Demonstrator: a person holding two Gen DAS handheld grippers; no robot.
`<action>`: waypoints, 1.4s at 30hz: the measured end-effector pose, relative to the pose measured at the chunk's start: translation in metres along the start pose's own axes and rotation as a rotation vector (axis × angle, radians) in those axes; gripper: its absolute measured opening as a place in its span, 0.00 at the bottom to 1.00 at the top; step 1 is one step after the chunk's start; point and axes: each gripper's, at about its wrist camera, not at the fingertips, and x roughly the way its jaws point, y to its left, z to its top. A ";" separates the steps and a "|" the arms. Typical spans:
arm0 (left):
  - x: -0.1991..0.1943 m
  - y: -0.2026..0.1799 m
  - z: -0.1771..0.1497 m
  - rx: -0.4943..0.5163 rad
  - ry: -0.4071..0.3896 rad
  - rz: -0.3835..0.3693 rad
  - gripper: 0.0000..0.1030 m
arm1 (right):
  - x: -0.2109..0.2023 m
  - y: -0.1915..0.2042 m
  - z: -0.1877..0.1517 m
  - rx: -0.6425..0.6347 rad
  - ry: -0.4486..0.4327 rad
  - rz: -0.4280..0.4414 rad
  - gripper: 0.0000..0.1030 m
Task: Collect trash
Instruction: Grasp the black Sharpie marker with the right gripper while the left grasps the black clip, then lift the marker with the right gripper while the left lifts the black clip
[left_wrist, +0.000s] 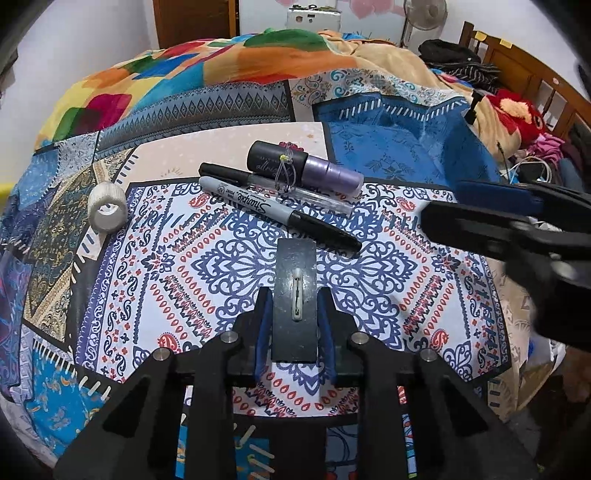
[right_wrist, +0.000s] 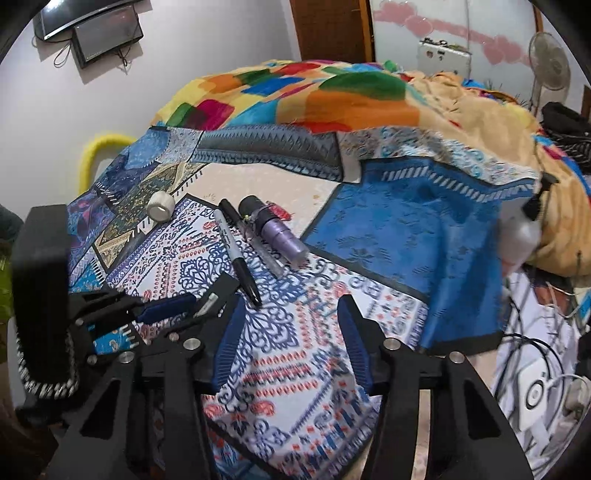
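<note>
Between left gripper (left_wrist: 293, 295) jaws: black card (left_wrist: 295, 291) bearing pin (left_wrist: 297, 293).

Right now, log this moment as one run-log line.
left gripper: shut on dark flat card | right gripper: open, empty | Sharpie marker, purple tube, tape roll: untouched on bedspread

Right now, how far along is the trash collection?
No bin or collected trash shows. In hand: the left gripper grips a dark card. The right gripper is open and empty. Left on the bedspread: Sharpie, black pen, purple tube, white tape roll.
</note>
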 end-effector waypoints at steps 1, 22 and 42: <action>-0.001 0.002 -0.001 -0.004 -0.005 -0.009 0.23 | 0.004 0.002 0.002 -0.005 0.006 0.012 0.43; -0.042 0.066 -0.031 -0.249 -0.068 -0.032 0.23 | 0.072 0.058 0.014 -0.159 0.048 -0.025 0.15; -0.139 0.058 -0.026 -0.263 -0.182 -0.005 0.23 | -0.013 0.088 0.018 -0.090 0.013 0.020 0.11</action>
